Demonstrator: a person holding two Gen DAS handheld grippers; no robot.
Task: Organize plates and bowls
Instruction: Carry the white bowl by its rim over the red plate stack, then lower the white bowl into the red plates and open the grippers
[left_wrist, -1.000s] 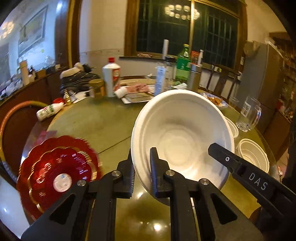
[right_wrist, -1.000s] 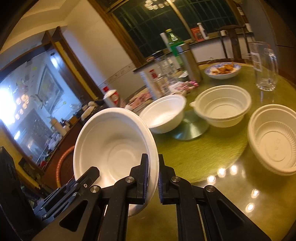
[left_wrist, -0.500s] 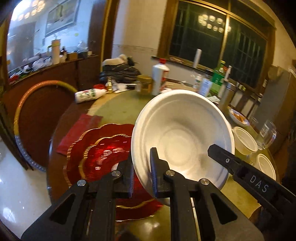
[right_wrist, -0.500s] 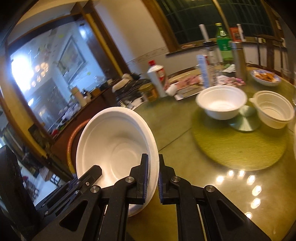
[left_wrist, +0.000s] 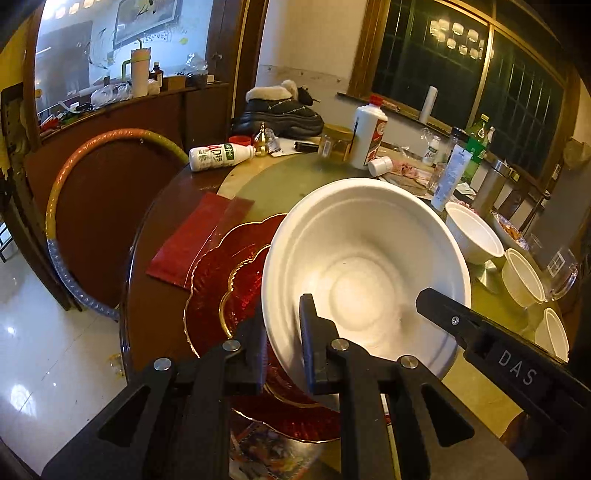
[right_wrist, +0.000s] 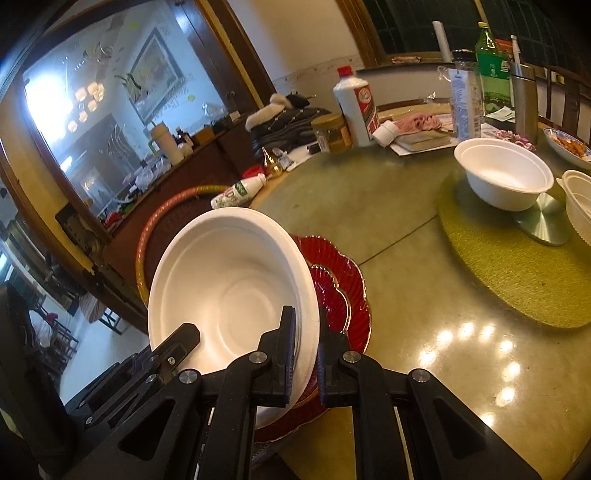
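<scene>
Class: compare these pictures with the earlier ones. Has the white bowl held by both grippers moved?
Yes. The white bowl has travelled across the table toward the red plates; earlier they lay off to its left, now it hangs over them.

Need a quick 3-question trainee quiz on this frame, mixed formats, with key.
1. True or false: both the left gripper and the right gripper clamp the rim of the white bowl.
2. What lies directly beneath the held bowl?
A. red scalloped plates
B. green mat
C. bare floor
3. Fill in: the white plastic bottle at the table's far edge is ____ (upright / on its side).

Key: 1 true; 2 A; 3 on its side.
</scene>
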